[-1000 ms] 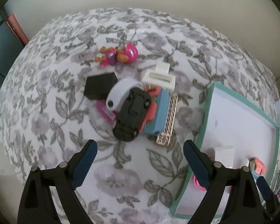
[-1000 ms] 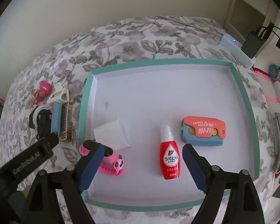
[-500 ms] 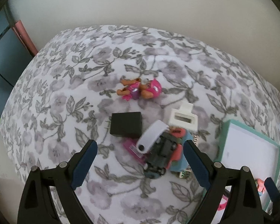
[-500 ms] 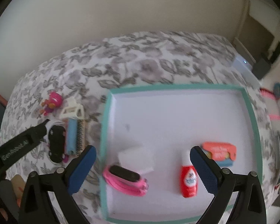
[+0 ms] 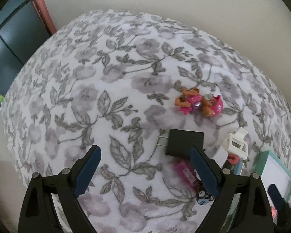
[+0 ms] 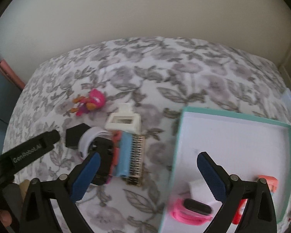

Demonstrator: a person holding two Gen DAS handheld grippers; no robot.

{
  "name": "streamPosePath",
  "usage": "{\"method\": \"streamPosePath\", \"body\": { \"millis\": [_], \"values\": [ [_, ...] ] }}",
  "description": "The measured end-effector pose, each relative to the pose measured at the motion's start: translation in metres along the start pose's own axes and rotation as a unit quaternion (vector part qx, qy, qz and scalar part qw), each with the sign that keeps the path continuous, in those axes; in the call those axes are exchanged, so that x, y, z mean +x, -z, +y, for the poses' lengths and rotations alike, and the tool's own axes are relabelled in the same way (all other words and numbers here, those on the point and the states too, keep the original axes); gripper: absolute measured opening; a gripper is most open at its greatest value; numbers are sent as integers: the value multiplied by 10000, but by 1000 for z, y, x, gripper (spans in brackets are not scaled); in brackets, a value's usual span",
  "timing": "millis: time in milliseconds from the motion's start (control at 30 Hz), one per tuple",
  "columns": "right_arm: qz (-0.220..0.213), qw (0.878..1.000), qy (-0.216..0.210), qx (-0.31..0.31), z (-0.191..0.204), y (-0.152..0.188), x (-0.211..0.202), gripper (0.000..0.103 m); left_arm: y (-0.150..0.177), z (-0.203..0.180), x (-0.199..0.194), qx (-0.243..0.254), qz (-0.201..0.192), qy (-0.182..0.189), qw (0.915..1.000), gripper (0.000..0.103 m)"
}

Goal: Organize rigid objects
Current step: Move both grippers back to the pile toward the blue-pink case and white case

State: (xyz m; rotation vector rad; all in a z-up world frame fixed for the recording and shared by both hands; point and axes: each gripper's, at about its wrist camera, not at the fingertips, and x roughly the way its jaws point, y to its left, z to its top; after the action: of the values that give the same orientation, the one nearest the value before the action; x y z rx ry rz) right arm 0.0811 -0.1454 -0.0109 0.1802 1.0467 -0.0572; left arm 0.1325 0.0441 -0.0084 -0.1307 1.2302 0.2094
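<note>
Above the grey floral cloth [image 5: 110, 89], the left gripper [image 5: 145, 172] is hanging spread and empty near the black plug adapter [image 5: 185, 141]; the right gripper [image 6: 148, 171], jaws just narrowing slightly yet wide with nothing between, is hovering between the toy pile [image 6: 124, 153] and the teal-rimmed white tray [image 6: 232, 136]

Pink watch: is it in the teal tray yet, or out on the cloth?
In. The pink watch lies on the white floor of the teal tray, near its front corner, beside a white block.
</note>
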Motion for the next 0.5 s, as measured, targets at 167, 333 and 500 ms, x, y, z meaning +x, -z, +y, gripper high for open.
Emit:
{"method": "streamPosePath", "body": {
  "millis": [167,333,500],
  "values": [
    [132,9996,-241,-41,10,-1,14,80,-2,-1,8,-2,88,112,9999,93],
    [326,9985,-413,129,6,0,29,57,-5,-6,7,59,90,262,9996,93],
    [520,9965,-527,381,-5,3,40,46,-4,-20,7,267,152,557,9980,93]
  ]
}}
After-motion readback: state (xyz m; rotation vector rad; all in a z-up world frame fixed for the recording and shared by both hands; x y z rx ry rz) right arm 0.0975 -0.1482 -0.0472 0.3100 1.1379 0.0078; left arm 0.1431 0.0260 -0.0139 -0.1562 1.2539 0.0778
